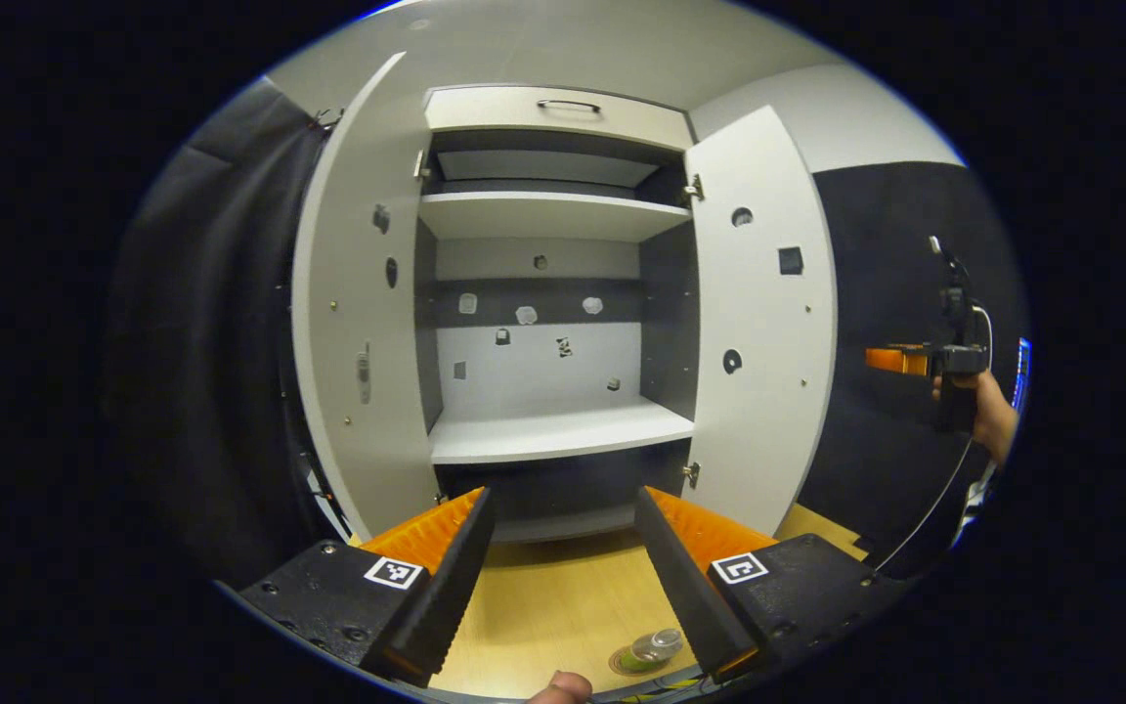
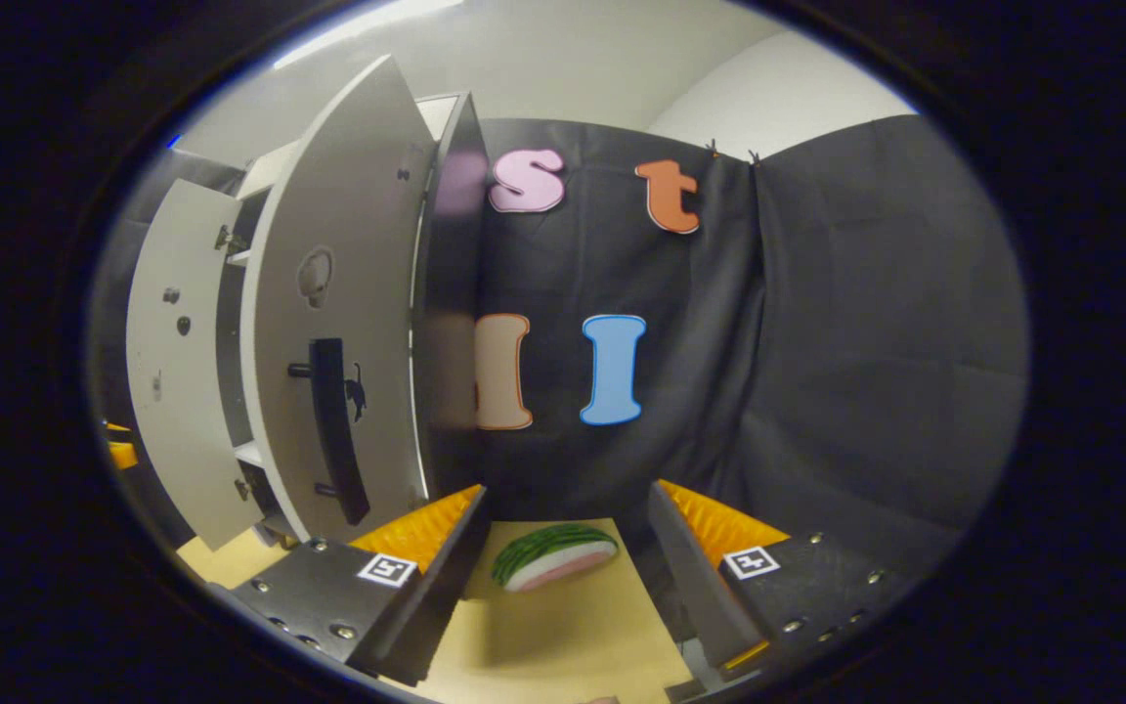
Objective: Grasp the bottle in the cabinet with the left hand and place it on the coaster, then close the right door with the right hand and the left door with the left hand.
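**Bottle on coaster, both doors still to close**

Nearest the lens in the left gripper view, the left tool (image 1: 563, 577) hangs with its jaws spread wide and nothing between them. Just below it, at the near edge of the desk (image 1: 553, 596), the bottle (image 1: 654, 648) sits on the coaster (image 1: 633, 665), so the placing step looks done. Beyond, the cabinet (image 1: 553, 430) stands open, its shelves bare, the left door (image 1: 353, 323) and right door (image 1: 763, 323) both swung out.

In the right gripper view the right tool (image 2: 568, 577) is likewise open and empty, with a watermelon-slice toy (image 2: 553, 555) lying on the desk between its fingers. What matters next: the right door (image 2: 328, 352) lies ahead and to this tool's left, its outer face turned toward the tool, its long handle (image 2: 336, 430) running vertically. The right tool (image 1: 905, 362), held by a hand (image 1: 988, 411), hovers outside that door's free edge, clearly the nearer tool. A push on the outer face toward the cabinet should swing it shut.
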Demonstrator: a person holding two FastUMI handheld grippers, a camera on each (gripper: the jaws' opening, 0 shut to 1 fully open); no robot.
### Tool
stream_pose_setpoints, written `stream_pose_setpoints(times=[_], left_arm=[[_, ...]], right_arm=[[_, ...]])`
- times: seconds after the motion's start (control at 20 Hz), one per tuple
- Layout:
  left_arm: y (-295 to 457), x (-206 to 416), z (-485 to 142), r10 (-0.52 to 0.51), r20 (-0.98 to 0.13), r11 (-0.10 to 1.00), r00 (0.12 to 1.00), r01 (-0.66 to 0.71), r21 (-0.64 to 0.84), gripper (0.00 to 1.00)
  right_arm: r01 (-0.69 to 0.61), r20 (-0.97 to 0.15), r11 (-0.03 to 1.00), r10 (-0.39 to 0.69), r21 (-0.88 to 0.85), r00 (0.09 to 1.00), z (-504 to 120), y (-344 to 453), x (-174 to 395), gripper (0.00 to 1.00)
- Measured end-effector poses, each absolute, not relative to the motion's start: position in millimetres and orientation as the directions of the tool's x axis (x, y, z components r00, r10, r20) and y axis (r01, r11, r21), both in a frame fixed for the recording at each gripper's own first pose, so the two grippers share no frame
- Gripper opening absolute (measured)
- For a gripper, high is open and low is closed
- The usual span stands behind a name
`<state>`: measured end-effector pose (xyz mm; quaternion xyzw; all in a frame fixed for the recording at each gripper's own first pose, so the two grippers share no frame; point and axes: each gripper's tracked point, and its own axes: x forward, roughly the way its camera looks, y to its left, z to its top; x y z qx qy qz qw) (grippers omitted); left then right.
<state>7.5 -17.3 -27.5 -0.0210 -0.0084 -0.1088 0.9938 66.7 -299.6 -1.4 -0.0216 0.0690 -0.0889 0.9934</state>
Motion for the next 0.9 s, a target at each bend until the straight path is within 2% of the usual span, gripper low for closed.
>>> stream_pose_setpoints(times=[0.3, 0.45, 0.55, 0.6, 0.7, 0.75, 0.9], left_arm=[[51.5, -1.8, 11.6, -0.111, 0.092, 0.991, 0.989, 0.117, -0.058, 0.9], [96.3, -0.7, 4.8, -0.024, 0.079, 0.999, 0.997, 0.026, -0.027, 0.9], [122.9, -1.0, -2.4, 0.022, 0.061, 0.999, 0.998, -0.02, -0.026, 0.9], [134.7, -1.3, -5.9, 0.043, 0.054, 0.999, 0.998, -0.041, -0.035, 0.9], [152.9, -0.3, -14.0, 0.073, 0.025, 0.995, 0.997, -0.072, -0.063, 0.9], [160.7, 0.9, -15.3, 0.088, 0.016, 0.993, 0.996, -0.086, -0.083, 0.9], [171.5, 3.7, -15.1, 0.094, 0.005, 0.987, 0.996, -0.092, -0.135, 0.89]], right_arm=[[0.102, -0.136, 0.994, -0.106, -0.036, 0.985, -3.7, -258.0, 106.2, 0.98], [0.027, -0.143, 0.999, -0.032, -0.041, 0.989, -7.8, -222.1, 115.5, 0.98], [0.039, -0.116, 0.997, -0.047, -0.07, 0.992, -4.4, -212.1, 120.5, 0.98], [0.042, -0.118, 0.995, -0.052, -0.089, 0.992, -5.7, -209.1, 121.2, 0.9], [0.05, -0.116, 0.994, -0.06, -0.094, 0.991, -5.9, -200.5, 118.6, 0.87], [0.054, -0.113, 0.995, -0.064, -0.087, 0.992, -5.0, -195.4, 116.5, 0.9], [0.046, -0.114, 0.997, -0.053, -0.058, 0.992, -7.7, -176.4, 117.2, 0.9]])
